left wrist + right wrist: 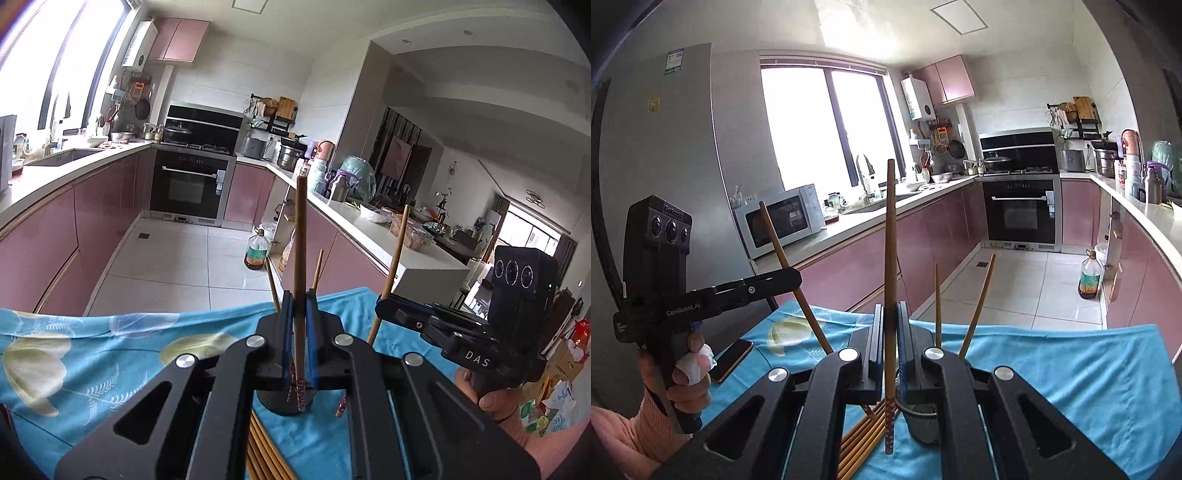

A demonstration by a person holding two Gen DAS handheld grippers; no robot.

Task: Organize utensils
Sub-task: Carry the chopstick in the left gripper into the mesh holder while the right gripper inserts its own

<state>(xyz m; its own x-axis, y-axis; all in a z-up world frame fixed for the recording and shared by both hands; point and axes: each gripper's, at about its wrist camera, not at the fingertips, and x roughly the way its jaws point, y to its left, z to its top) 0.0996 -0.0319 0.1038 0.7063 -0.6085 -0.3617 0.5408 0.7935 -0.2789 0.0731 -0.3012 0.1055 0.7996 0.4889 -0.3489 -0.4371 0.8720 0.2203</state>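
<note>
Left wrist view shows the left tool (300,295) clamped on 1 chopstick (300,240), upright above the mesh holder (284,400) on the blue-clothed worktop (92,350). The right tool (891,310) pinches another chopstick (891,240) likewise. Each thin stick could pivot or slip in its grip, miss the holder, and join the loose chopsticks (862,443) below.

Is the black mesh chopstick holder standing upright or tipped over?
Upright. The holder stands on the blue cloth with its mouth up, and two chopsticks stick up out of it.

Left gripper (300,295), right gripper (891,310): jaws clamped, raised, angled slightly down.
</note>
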